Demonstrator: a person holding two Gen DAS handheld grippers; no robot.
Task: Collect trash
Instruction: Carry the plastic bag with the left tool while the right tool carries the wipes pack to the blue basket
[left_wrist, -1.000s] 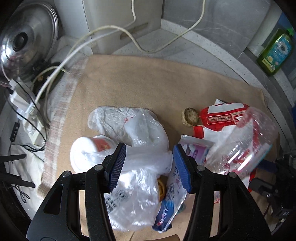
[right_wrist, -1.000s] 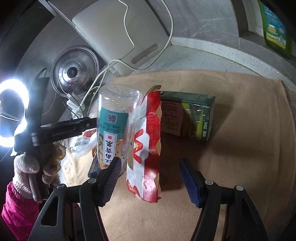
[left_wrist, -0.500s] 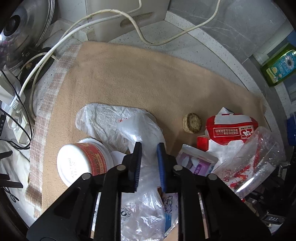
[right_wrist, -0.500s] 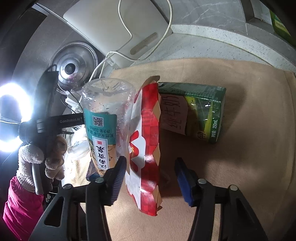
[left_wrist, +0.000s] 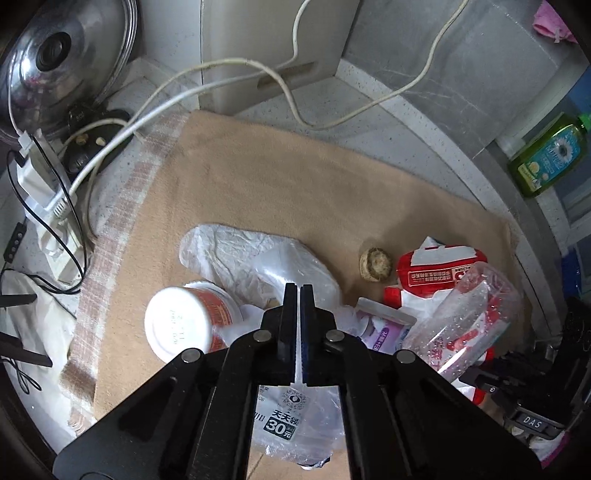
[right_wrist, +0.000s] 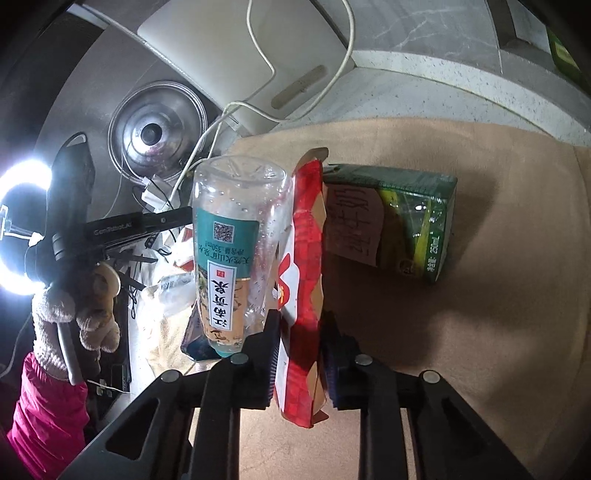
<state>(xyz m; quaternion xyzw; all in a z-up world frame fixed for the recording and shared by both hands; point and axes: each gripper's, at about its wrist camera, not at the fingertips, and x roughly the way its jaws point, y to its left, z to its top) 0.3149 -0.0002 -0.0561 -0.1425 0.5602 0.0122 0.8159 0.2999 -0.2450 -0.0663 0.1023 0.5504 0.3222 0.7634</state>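
Observation:
My left gripper is shut on a clear plastic bag that hangs below it over the tan cloth. Around it lie a white tub, a crumpled clear sheet, a small round brown piece, a red wrapper, a purple pack and a clear bottle. My right gripper is shut on a red snack packet. A clear bottle with a teal label leans beside it. A green drink carton lies behind.
A steel pot lid, white cables and a power strip sit at the back left. A green soap bottle stands on the right ledge. The gloved hand holding the left gripper shows in the right wrist view.
My left gripper closed fully on the plastic bag and lifted. My right gripper closed on the red snack packet.

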